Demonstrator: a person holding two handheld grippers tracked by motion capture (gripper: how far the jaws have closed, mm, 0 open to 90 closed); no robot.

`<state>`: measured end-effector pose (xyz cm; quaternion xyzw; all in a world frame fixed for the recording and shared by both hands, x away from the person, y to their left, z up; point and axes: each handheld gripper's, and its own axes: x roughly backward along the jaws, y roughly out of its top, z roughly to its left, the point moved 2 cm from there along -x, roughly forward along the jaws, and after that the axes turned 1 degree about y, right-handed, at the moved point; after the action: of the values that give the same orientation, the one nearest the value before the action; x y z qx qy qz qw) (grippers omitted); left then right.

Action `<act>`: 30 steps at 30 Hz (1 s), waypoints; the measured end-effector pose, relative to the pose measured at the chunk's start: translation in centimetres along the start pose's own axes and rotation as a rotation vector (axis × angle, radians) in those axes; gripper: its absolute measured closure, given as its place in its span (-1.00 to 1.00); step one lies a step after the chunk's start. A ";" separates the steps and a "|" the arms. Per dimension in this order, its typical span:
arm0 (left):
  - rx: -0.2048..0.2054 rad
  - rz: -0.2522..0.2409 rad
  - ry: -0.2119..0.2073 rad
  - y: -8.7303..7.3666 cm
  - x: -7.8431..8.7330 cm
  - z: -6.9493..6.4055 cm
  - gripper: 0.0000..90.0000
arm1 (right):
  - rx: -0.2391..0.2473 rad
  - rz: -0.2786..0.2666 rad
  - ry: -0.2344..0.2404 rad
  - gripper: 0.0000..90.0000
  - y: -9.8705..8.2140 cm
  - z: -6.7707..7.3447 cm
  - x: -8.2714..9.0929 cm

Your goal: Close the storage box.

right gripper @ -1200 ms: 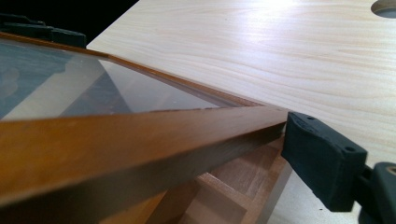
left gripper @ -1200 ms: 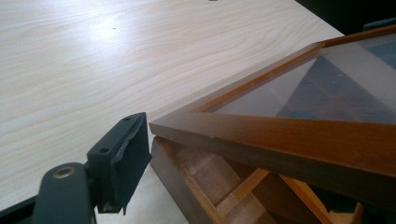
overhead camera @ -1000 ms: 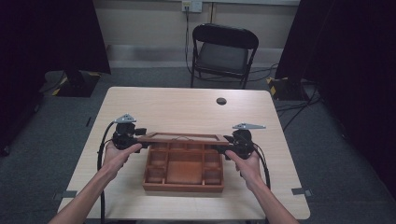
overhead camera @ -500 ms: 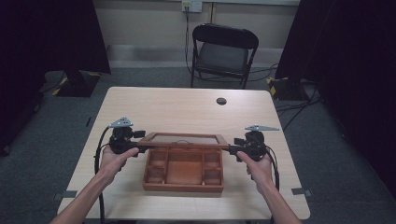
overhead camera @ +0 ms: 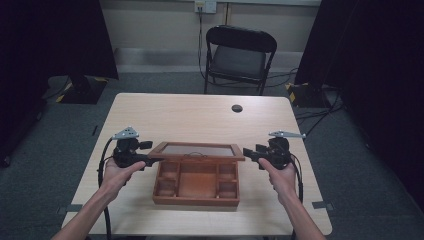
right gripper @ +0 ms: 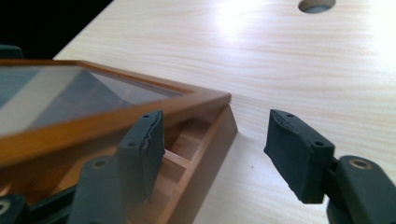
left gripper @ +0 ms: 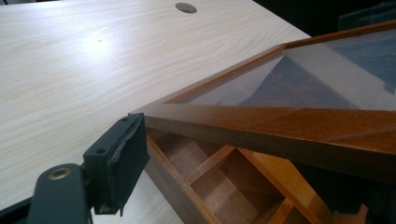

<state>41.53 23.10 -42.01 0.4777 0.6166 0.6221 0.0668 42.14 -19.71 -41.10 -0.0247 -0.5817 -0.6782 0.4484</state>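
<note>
Table (overhead camera: 165, 112): pale wood top, a round cable hole (overhead camera: 237, 108) near its far edge; a folding chair (overhead camera: 239, 55) stands on the floor behind it
Box (overhead camera: 196, 186): wooden, split into compartments, sits toward the near edge between the two hands
Lid (overhead camera: 199, 150): glass pane in a wooden frame, hinged at the back of the box and raised partway, tilted over the compartments
Left gripper (overhead camera: 146, 160): at the lid's left end; in the left gripper view one black jaw sits against the corner of the lid frame (left gripper: 261, 122); the other jaw is hidden behind the frame, so I can't tell whether the corner is actually pinched
Right gripper (overhead camera: 248, 153): just off the lid's right end; jaws apart and have just been closing; in the right gripper view one pad (right gripper: 148, 144) lies close under the lid's right corner (right gripper: 205, 100), the other stands clear over bare table, gripping nothing
</note>
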 end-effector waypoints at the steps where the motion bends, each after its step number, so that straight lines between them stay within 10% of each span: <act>1: -0.003 0.001 0.004 0.0 0.1 0.0 -0.56 | 0.011 -0.006 0.016 0.02 0.3 0.2 0.2; 12: -0.004 0.015 -0.004 -0.6 0.1 -0.1 -0.59 | 0.114 -0.028 0.172 0.23 3.9 3.6 1.1; 30: -0.006 0.022 -0.018 -1.3 -0.2 -0.5 -0.59 | 0.373 0.058 0.488 0.54 6.8 13.7 -0.1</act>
<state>40.67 22.92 -43.11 0.4899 0.6090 0.6202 0.0669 39.81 -7.99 -31.56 0.2049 -0.5704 -0.5325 0.5908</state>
